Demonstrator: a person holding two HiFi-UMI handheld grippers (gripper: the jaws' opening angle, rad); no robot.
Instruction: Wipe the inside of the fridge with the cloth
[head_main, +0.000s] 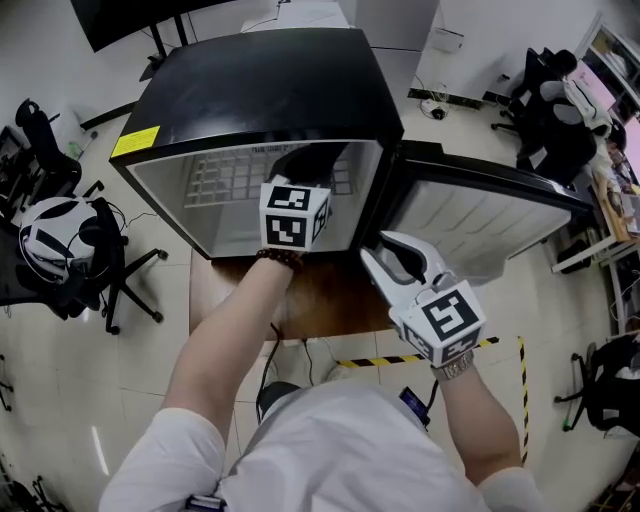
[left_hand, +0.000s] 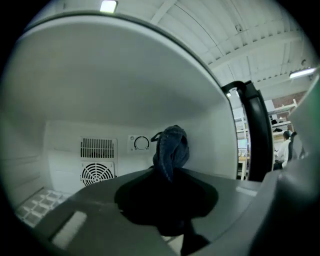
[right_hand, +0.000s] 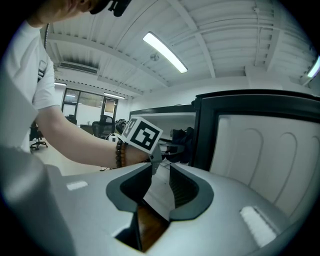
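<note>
Right tongs (right_hand: 160, 170) apart, empty | left tongs (left_hand: 167, 175) clamped on cloth (left_hand: 171, 149) | yellow label (head_main: 136, 142) on fridge (head_main: 270, 90) unreadable

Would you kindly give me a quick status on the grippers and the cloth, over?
Left gripper shut on cloth, inside the fridge. Right gripper open, empty, by the open door. No obstruction seen.

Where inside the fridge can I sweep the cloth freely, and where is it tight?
Bare: the right wall between dial and front rim, and the ceiling. Tighter low at the back left: grille, fan and wire shelf. The left gripper holds the cloth mid-cavity.
</note>
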